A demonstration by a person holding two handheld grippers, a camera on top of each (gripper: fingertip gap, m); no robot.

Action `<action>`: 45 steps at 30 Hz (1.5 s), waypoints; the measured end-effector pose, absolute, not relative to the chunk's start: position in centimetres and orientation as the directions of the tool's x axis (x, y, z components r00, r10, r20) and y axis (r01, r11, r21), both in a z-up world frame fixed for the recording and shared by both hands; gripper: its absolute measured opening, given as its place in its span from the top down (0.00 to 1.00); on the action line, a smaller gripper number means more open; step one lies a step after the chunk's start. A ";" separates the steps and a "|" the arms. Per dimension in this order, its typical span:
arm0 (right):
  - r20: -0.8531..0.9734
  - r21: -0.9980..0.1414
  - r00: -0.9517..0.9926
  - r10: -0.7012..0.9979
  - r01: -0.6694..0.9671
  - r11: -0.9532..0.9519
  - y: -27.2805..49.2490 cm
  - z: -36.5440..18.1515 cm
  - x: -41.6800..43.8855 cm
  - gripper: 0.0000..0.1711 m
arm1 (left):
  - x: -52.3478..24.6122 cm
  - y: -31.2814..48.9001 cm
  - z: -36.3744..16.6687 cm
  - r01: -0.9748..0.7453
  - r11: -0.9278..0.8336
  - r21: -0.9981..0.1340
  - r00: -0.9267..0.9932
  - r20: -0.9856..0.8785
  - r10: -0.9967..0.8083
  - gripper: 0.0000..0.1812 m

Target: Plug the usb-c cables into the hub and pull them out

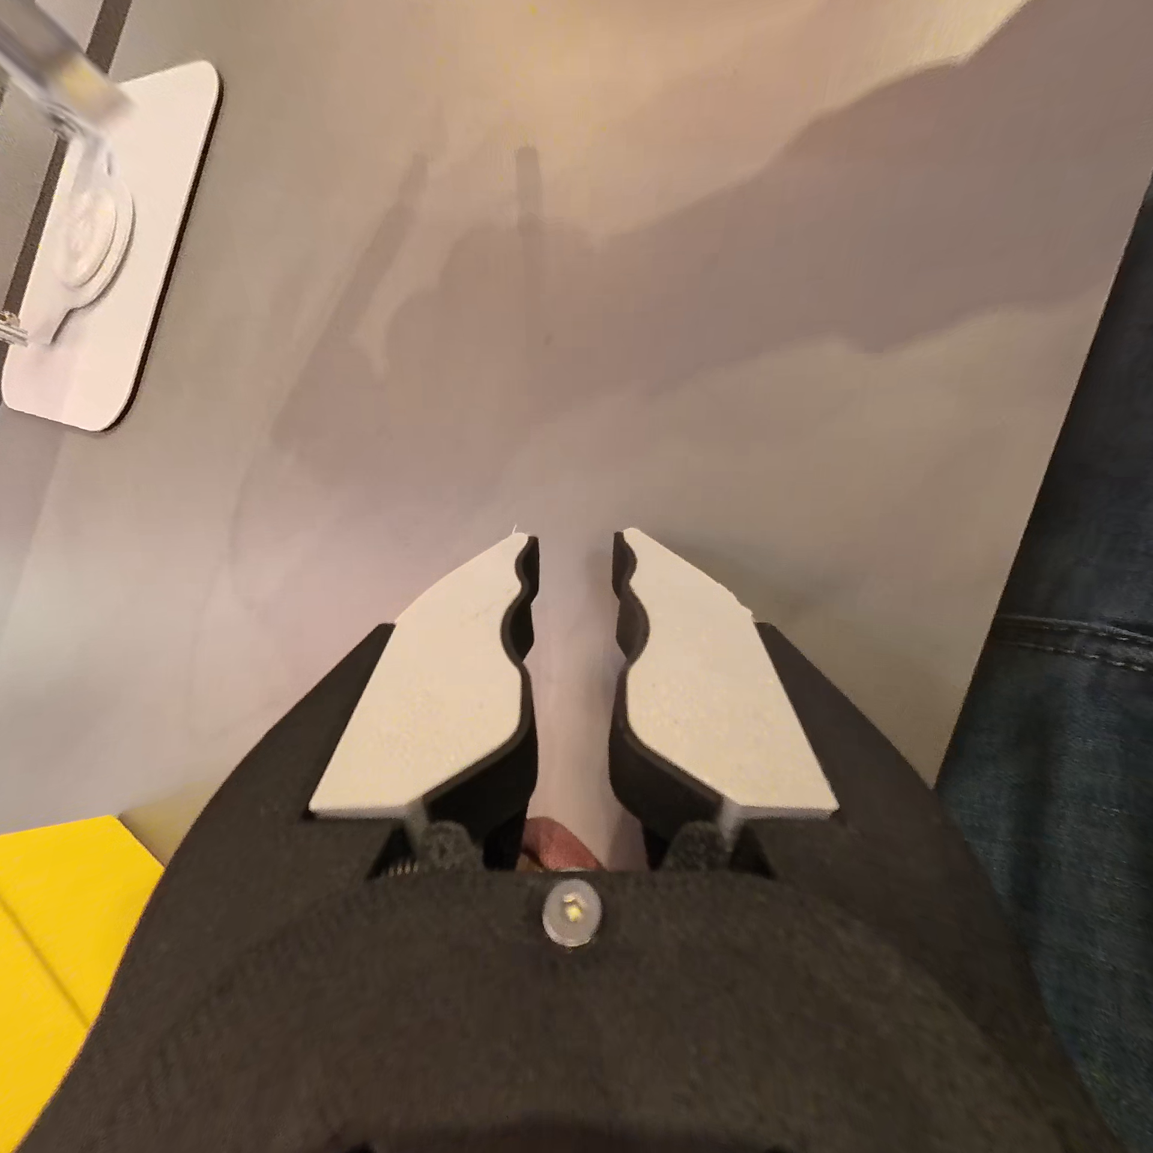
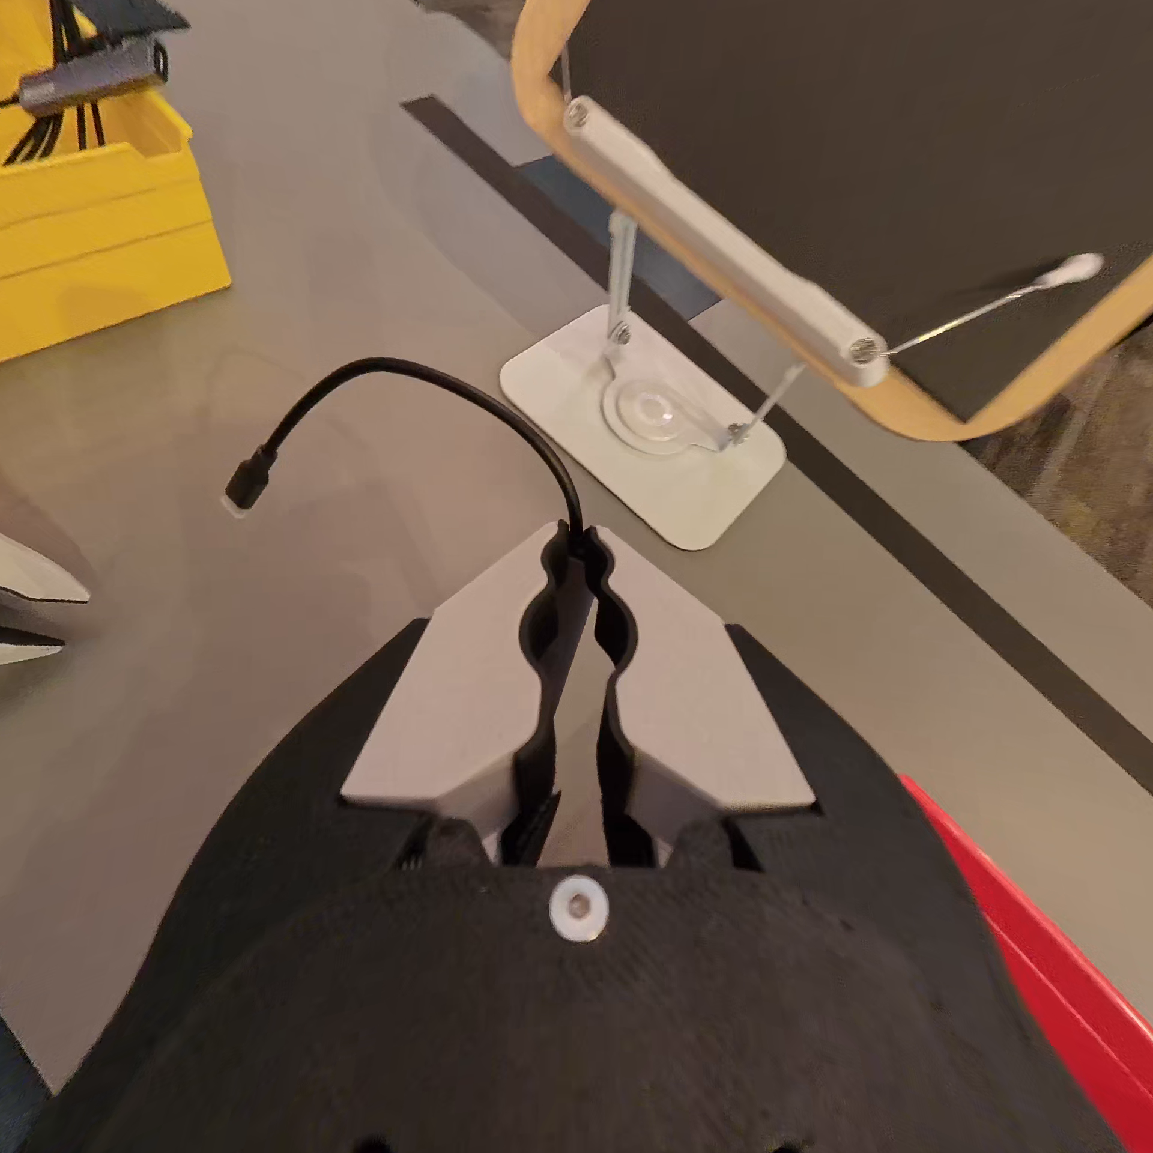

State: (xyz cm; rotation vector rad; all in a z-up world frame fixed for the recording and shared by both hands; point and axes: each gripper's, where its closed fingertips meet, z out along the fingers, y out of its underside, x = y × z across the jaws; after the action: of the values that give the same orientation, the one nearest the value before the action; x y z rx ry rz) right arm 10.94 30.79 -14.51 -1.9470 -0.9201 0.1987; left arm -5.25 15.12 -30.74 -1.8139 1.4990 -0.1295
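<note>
In the right wrist view my right gripper (image 2: 577, 536) is shut on a black usb-c cable (image 2: 437, 380). The cable arches up and to the left from the fingertips, and its plug (image 2: 248, 479) hangs free above the grey table. The grey hub (image 2: 93, 78) lies in a yellow bin (image 2: 106, 249) at the far left, with several black cables plugged into it. In the left wrist view my left gripper (image 1: 575, 543) is open and empty over the bare grey table (image 1: 561, 312). Its fingertips show at the left edge of the right wrist view (image 2: 37, 614).
A white stand base (image 2: 655, 437) with a metal arm holds a dark, wood-rimmed panel (image 2: 873, 156) at the back right; the base also shows in the left wrist view (image 1: 118, 249). A red bin (image 2: 1060, 973) is at the lower right. A yellow bin corner (image 1: 56, 936) and a denim-clad leg (image 1: 1073, 749) show by the left gripper. The grey hub (image 2: 93, 78) lies some 30 cm from my left tips, 45 cm from my right tips.
</note>
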 end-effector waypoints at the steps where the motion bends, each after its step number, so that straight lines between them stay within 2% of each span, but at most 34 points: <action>1: 0.227 -0.817 0.714 0.662 0.510 -0.270 30.7 -13.6 11.8 0.99 | -5.3 15.1 -30.8 -0.797 -0.018 -0.604 0.306 -0.376 -0.875 0.88; 6: 0.299 -0.826 0.767 0.568 0.506 -0.249 30.4 -8.9 18.6 1.00 | -5.2 15.1 -31.0 -0.798 -0.024 -0.602 0.304 -0.369 -0.879 0.88; 10: 0.361 -0.788 0.806 0.468 0.532 -0.308 31.0 -8.8 26.1 0.99 | -5.1 14.9 -31.3 -0.804 -0.021 -0.595 0.295 -0.368 -0.882 0.88; 16: 0.465 -0.660 0.812 0.352 0.583 -0.474 31.9 -13.8 35.2 0.99 | -4.8 14.7 -31.4 -0.808 -0.017 -0.589 0.290 -0.371 -0.882 0.88; 21: 0.462 -0.587 0.839 0.288 0.533 -0.609 31.8 -19.4 40.3 0.99 | -4.7 14.5 -31.6 -0.815 -0.013 -0.579 0.283 -0.379 -0.881 0.88; 25: 0.367 -0.685 0.911 0.190 0.403 -0.607 31.8 -20.0 42.1 0.99 | -4.6 14.5 -31.7 -0.809 -0.020 -0.587 0.291 -0.371 -0.882 0.89; 32: 0.266 -0.818 0.957 0.112 0.286 -0.499 31.0 -14.9 43.9 1.00 | -4.5 14.6 -31.7 -0.800 -0.027 -0.599 0.300 -0.360 -0.883 0.89; 35: 0.319 -0.803 0.944 0.083 0.316 -0.505 30.3 -14.0 45.5 0.99 | -4.4 14.6 -31.7 -0.801 -0.024 -0.598 0.297 -0.362 -0.884 0.89; 39: 0.285 -0.816 0.958 0.040 0.265 -0.514 29.3 -13.7 47.0 0.99 | -4.5 14.5 -31.7 -0.801 -0.025 -0.598 0.298 -0.361 -0.884 0.90; 45: 0.394 -0.673 0.914 0.096 0.358 -0.647 29.3 -18.3 47.2 0.99 | -4.3 14.5 -31.7 -0.803 -0.021 -0.596 0.294 -0.364 -0.884 0.90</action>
State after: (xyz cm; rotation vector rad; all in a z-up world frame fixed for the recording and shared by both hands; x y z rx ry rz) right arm 47.17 29.26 -18.30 -2.2580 -0.3213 -0.4147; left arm -4.31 14.45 -31.73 -1.8256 1.5159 -0.1385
